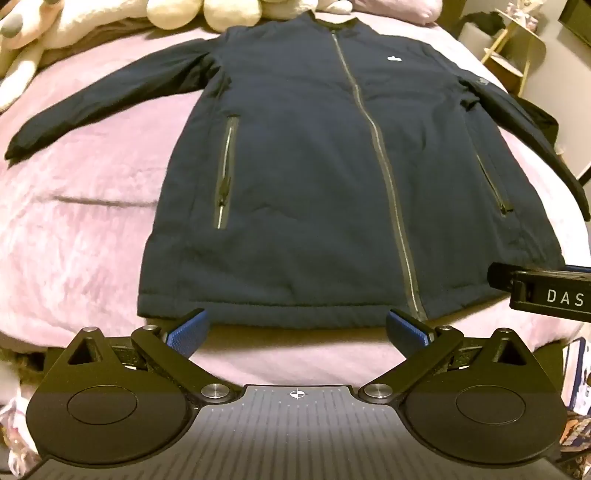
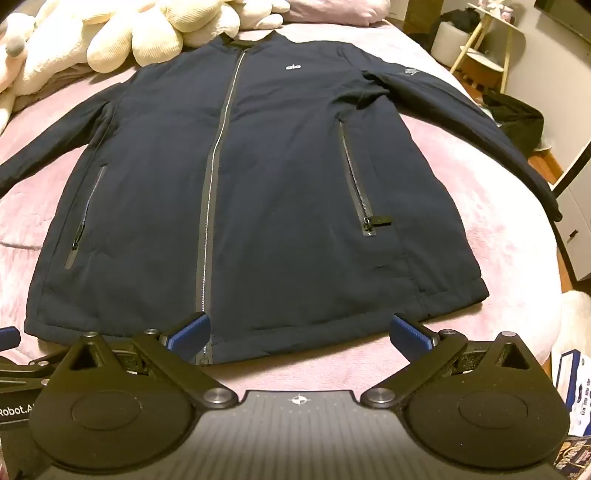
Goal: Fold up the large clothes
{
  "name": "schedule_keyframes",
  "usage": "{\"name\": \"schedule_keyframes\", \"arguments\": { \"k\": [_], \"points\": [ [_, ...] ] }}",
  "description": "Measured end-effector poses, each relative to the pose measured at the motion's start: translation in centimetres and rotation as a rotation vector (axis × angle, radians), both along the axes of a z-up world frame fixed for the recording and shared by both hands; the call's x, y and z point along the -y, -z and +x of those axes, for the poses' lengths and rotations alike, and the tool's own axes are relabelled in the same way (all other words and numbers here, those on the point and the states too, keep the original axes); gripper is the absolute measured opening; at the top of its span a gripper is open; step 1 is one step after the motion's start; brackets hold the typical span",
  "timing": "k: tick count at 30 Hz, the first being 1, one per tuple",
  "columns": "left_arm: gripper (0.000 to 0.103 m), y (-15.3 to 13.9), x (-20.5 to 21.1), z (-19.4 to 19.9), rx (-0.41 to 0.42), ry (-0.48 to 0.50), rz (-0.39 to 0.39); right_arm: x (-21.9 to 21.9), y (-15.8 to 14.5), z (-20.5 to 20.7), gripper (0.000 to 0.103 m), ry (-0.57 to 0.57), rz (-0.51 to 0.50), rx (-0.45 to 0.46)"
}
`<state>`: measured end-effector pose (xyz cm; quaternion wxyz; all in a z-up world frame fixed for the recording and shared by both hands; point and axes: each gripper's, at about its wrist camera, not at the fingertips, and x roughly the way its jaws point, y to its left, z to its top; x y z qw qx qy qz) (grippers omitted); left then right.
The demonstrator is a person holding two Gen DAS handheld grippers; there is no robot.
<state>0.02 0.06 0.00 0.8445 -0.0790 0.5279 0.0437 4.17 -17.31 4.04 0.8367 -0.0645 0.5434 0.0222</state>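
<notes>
A long navy zip jacket [image 1: 314, 177] lies flat, front up, on a pink bed cover [image 1: 74, 229], collar far, hem near, both sleeves spread out. It also shows in the right wrist view [image 2: 280, 192]. My left gripper [image 1: 297, 328] is open and empty, just short of the hem near its left-middle. My right gripper [image 2: 298, 332] is open and empty, over the hem near the main zip's lower end. The right gripper's body [image 1: 546, 291] shows at the right edge of the left wrist view; the left gripper's body [image 2: 14, 365] shows at the left edge of the right wrist view.
Cream plush toys [image 2: 147, 33] and a pink pillow [image 2: 332, 11] lie at the head of the bed. A dark garment [image 2: 517, 114] and a small shelf stand [image 2: 480, 48] are off the bed's right side. Boxes [image 2: 576, 387] sit at the near right.
</notes>
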Motion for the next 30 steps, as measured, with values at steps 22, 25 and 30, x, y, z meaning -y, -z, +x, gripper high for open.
{"name": "schedule_keyframes", "arguments": {
  "k": [22,25,30],
  "points": [
    [0.103,0.75,-0.14,-0.29,-0.031,-0.027,-0.030,0.08,0.07,-0.09,0.103,0.003,0.000,-0.003],
    [0.103,0.72,-0.14,-0.27,-0.033,-0.026,-0.030,0.11,0.11,-0.14,0.103,0.003,0.003,-0.003],
    [0.103,0.82,-0.13,-0.33,-0.036,-0.027,-0.034,0.09,0.08,-0.11,0.103,0.004,0.004,-0.003]
  ]
}}
